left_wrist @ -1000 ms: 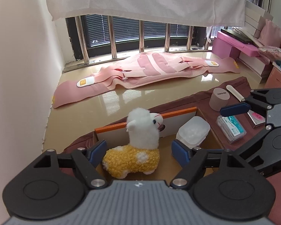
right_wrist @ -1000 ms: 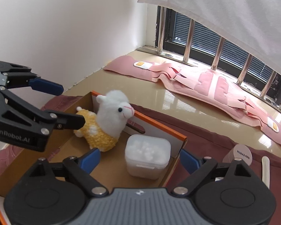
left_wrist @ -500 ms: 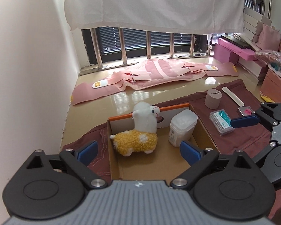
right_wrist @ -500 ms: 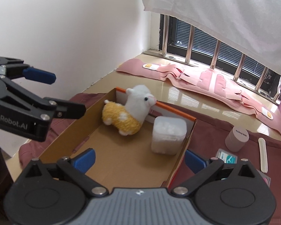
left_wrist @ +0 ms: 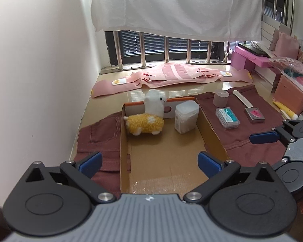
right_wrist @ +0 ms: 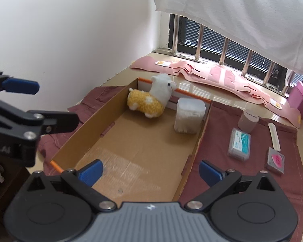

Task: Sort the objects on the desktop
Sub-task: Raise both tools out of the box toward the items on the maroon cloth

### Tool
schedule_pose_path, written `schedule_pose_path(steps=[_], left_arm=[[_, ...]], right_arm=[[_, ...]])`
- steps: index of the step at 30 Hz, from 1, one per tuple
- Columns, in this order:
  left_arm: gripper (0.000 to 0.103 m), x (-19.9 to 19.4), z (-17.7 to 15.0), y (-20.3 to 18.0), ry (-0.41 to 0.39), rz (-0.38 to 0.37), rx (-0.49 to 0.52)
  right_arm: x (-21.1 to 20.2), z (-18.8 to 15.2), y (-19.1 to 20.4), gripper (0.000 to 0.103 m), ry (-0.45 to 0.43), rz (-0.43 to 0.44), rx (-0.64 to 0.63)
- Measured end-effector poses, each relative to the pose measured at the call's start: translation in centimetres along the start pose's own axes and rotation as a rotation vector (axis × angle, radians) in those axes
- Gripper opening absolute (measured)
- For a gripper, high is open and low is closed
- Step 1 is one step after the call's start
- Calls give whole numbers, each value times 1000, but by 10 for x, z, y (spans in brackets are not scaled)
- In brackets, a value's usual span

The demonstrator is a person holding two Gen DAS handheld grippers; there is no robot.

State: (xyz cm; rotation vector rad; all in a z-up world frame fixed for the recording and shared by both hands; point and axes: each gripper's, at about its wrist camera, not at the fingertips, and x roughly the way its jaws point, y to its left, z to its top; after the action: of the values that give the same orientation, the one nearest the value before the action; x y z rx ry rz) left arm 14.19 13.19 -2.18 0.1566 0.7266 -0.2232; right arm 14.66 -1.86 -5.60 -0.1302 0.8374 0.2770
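An open cardboard box [left_wrist: 212,133] [right_wrist: 194,157] lies on a maroon cloth [left_wrist: 252,139] [right_wrist: 228,161]. At its far end stand a yellow-and-white alpaca plush [left_wrist: 146,121] [right_wrist: 149,100] and a clear tub of cotton swabs [left_wrist: 186,118] [right_wrist: 188,116]. Right of the box lie a teal-labelled case [left_wrist: 227,118] [right_wrist: 239,143], a grey cylinder [left_wrist: 220,98] [right_wrist: 249,121], a nail file [left_wrist: 242,98] [right_wrist: 274,136] and a small grey box with a pink heart [left_wrist: 255,115] [right_wrist: 275,160]. My left gripper [left_wrist: 149,163] and right gripper [right_wrist: 150,172] are open and empty above the box's near end.
A white wall runs along the left. A pink garment [left_wrist: 171,76] [right_wrist: 216,74] lies on the sill below a barred window. Pink boxes and clutter [left_wrist: 288,76] stand at the right. A yellow tube [left_wrist: 284,110] lies beyond the cloth's right edge.
Both grippers have drawn back and up from the plush and the tub, so the whole box now shows. The plush and tub stay in the box.
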Motion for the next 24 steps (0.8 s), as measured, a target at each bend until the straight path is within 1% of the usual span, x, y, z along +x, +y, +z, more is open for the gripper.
schedule_pose_path(steps=[4,10,16,24], left_arm=[[103,-23,-16,-4,-9,13,-27],[103,-50,-31,-6,-16,25,-62],[103,-67,-43,-9,-17,23,-82],[103,-81,-58,-7,-14,-5,-94]], right_arm=[[-20,-15,12,102,-15,-3,5],[-49,-36,24,102,-39,-11,33],[-71,-53,29,102,-65,-31,50],[-93,-69,34,103,-99,-56,94]])
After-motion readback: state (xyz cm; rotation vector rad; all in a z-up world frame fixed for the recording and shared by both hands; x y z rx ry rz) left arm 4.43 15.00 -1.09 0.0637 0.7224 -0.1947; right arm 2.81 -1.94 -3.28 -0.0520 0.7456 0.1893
